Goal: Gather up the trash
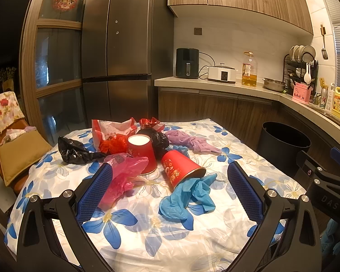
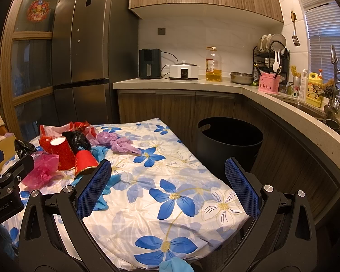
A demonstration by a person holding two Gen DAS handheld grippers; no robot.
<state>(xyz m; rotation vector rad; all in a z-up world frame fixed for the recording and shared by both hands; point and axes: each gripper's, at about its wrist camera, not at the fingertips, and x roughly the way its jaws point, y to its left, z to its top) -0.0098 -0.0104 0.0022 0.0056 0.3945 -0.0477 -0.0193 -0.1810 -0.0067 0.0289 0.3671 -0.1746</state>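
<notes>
Left wrist view: the left gripper [image 1: 170,183] hangs over the near part of the table [image 1: 215,238], its blue-padded jaws spread wide and holding nothing. The trash lies between and beyond them on the flowered cloth. A crumpled blue glove [image 1: 188,199] sits nearest, touching the mouth of a red paper cup on its side [image 1: 181,170]. Just behind stands an upturned red cup [image 1: 141,153], base uppermost. A pink plastic bag [image 1: 122,176] lies against the left finger; further left is a black bag [image 1: 73,150]. At the far edge are a red-and-white wrapper [image 1: 108,129], a second black bag [image 1: 157,139] and a purple bag [image 1: 190,144]. The black bin [image 1: 283,147] stands on the floor to the right of the table. Part of the right gripper's body shows at the right edge.

Right wrist view: the right gripper [image 2: 168,188] is also wide open and empty, over the table's bare right portion [image 2: 181,204]. Here the trash sits far left — fallen cup [image 2: 85,162], upturned cup [image 2: 62,149], pink bag [image 2: 42,172], purple bag [image 2: 117,144] — and the glove [image 2: 108,183] is largely hidden behind the left finger. This view alone shows the whole bin [image 2: 229,145] interior, dark, and the sink [image 2: 317,111] with its tap at far right.
</notes>
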